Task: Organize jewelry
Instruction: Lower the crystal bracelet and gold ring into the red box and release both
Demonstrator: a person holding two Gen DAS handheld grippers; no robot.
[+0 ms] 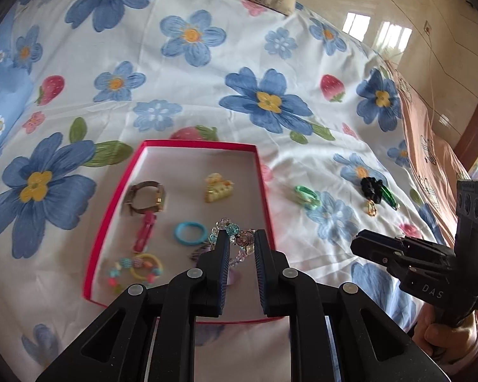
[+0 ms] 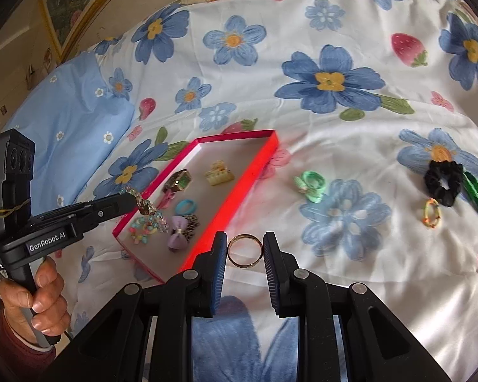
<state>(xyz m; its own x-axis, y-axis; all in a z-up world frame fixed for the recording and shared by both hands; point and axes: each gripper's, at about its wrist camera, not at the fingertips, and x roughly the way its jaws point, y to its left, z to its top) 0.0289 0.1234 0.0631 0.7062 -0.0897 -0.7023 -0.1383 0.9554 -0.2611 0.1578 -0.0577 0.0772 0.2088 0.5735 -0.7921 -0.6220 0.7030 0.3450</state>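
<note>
Tongs first: my right gripper (image 2: 245, 251) pinches a gold bangle (image 2: 245, 251) between its pads, jaws closed only as far as the ring allows, just above the bedsheet (image 2: 350, 127) beside the red box (image 2: 239, 197). My left gripper (image 1: 242, 242) clamps a crystal bead bracelet (image 1: 231, 230), which dangles over the box's near end. Inside lie a beaded hair tie (image 1: 140, 265), blue ring (image 1: 191, 232), pink clip (image 1: 145, 229), watch (image 1: 146, 197) and yellow claw clip (image 1: 218, 187). Farther right on the sheet sit a green clip (image 2: 310, 184), small multicoloured loop (image 2: 431, 213) and black scrunchie (image 2: 444, 183).
</note>
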